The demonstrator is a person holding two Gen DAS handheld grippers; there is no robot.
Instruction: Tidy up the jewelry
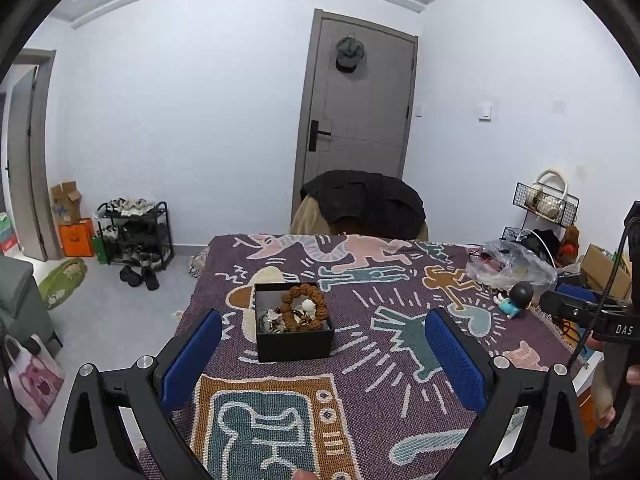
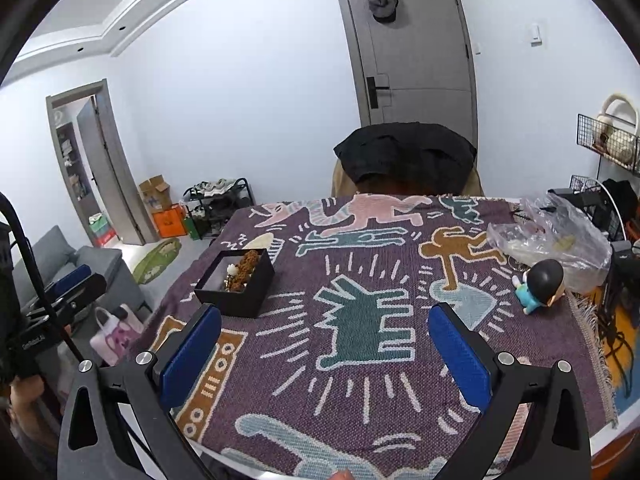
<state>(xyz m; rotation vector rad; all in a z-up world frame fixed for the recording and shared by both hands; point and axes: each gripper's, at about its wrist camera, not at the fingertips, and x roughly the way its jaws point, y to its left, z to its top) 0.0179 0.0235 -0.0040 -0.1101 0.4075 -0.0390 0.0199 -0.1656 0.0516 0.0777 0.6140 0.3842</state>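
A small black open box (image 1: 294, 330) stands on the patterned purple tablecloth (image 1: 360, 380). Inside it lie a brown beaded bracelet (image 1: 304, 306) and some small shiny pieces. In the right wrist view the same box (image 2: 236, 282) sits to the left, with the brown bracelet (image 2: 246, 268) inside. My left gripper (image 1: 324, 340) is open, held above the near part of the table, the box just ahead between its blue pads. My right gripper (image 2: 324, 336) is open too, over the cloth's middle, with nothing between its fingers.
A crumpled clear plastic bag (image 2: 552, 236) and a small dark-haired figurine (image 2: 540, 284) lie at the table's right. A chair with a dark jacket (image 2: 406, 156) stands at the far edge. A shoe rack (image 1: 136, 232), boxes and a grey sofa (image 2: 76, 264) are on the left.
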